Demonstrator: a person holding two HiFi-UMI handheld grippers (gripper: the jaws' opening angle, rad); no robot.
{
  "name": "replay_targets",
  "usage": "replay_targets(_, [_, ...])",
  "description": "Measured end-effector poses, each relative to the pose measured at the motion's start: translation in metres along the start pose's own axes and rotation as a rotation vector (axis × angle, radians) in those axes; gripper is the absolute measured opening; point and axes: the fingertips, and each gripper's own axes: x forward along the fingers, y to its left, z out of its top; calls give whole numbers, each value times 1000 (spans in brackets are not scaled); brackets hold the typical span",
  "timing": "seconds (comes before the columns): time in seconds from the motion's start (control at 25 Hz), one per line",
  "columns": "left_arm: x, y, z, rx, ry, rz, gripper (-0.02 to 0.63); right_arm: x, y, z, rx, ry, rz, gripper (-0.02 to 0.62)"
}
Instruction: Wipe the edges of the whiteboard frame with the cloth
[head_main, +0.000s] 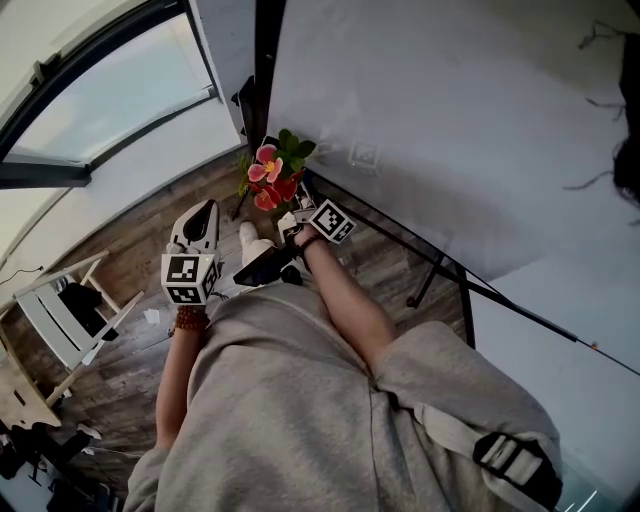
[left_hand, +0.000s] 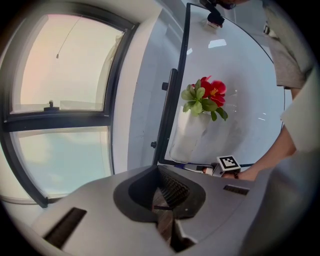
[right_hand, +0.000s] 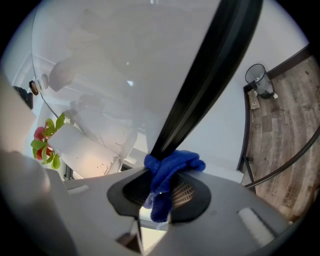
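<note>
A blue cloth is clamped in my right gripper and presses against the black whiteboard frame, which runs up and to the right beside the white board surface. From the head view, the right gripper sits low at the frame's corner, and the cloth itself is hidden. My left gripper hangs to the left, away from the board. Its jaws are together with nothing between them, and it looks toward the frame's vertical edge.
A white vase with red flowers stands at the board's corner, right beside the right gripper. A large window is at the left, with a white wooden rack on the wood floor. Stand legs and a bin are nearby.
</note>
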Motion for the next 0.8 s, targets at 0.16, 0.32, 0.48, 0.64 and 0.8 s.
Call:
replay_targets(0.16, [-3,0,-2,4,6,5,9,6,2,-5,29,-11,14,89])
replay_targets(0.32, [-7,-4,0,12,5,10,9,9,3,-6,54,-18,42,89])
replay_targets(0.48, [-14,-9,1,20,5,15,9,15,4,-10,67,6,86,90])
replay_targets(0.64, [-18,-20,-1,27,1,25,9,20,-10,-40,-15,215,1,91])
replay_targets(0.8, [-19,-36,0,34,-12,26,9,-2,-25,-89,-225,563,-65,91])
